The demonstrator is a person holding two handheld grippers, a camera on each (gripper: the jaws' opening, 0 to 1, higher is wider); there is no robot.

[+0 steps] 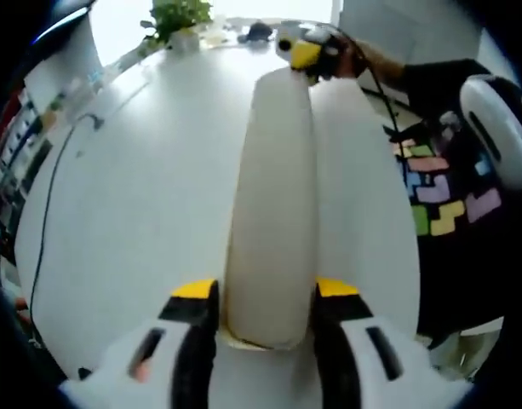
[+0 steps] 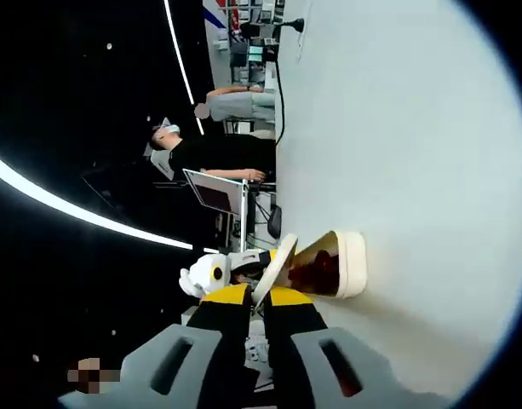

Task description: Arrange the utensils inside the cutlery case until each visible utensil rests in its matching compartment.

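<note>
Left claw point(image 1: 265, 298) clamps the cutlery case point(image 1: 273, 204); right claw point(image 2: 256, 298) clamps its lid point(image 2: 276, 266) (case open).

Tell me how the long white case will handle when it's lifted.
The case keeps a straight line between the left gripper and right gripper, so probably stiff. Its smooth, rounded shell may slip. Long and narrow, it could swing if one end lets go.

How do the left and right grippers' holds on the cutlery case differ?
The left gripper's jaws stand wide, spanning the cutlery case's width; the right gripper's jaws are nearly closed, pinching a thin edge at its open end. Both grip the same white case.
</note>
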